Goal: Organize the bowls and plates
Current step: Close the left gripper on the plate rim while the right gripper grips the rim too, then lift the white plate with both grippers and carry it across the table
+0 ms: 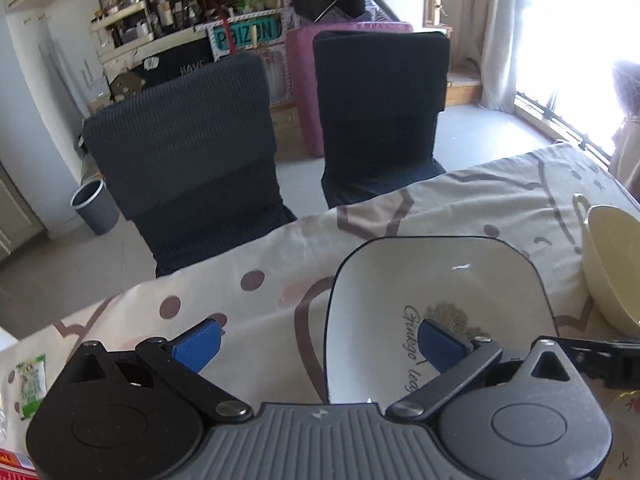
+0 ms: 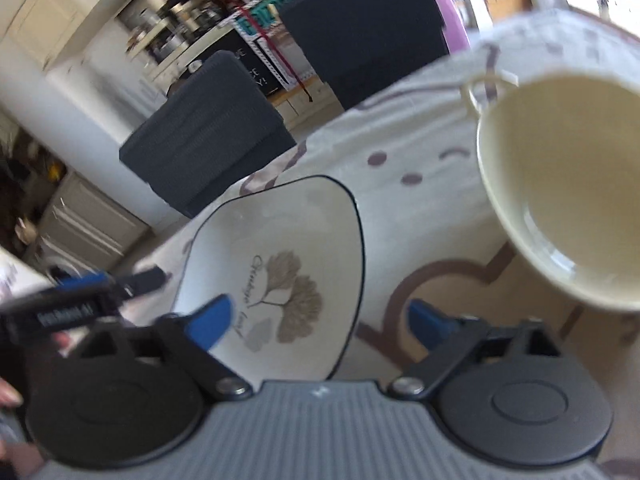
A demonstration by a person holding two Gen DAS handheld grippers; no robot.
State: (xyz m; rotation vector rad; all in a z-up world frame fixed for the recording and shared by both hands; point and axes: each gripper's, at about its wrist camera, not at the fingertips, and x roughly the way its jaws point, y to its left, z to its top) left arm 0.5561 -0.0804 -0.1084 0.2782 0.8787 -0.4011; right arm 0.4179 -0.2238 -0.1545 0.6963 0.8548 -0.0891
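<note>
A white squarish plate (image 1: pixel 432 280) with a dark rim and a ginkgo leaf print lies on the cloth-covered table (image 1: pixel 280 248). My left gripper (image 1: pixel 320 346) is open over the plate's near left rim, with its right finger (image 1: pixel 440 344) above the plate and its left finger (image 1: pixel 198 344) over the cloth. A cream bowl (image 1: pixel 612 272) stands at the right. In the right wrist view the plate (image 2: pixel 280 240) lies left of centre and the cream bowl (image 2: pixel 568 184) is at the upper right. My right gripper (image 2: pixel 320 322) is open, straddling the plate's near right edge.
Two dark chairs (image 1: pixel 188 152) (image 1: pixel 380 108) stand beyond the table's far edge. A grey bin (image 1: pixel 94 206) sits on the floor at the left. A green packet (image 1: pixel 30 384) lies on the table's left. The left gripper's body (image 2: pixel 80 304) shows at the left of the right wrist view.
</note>
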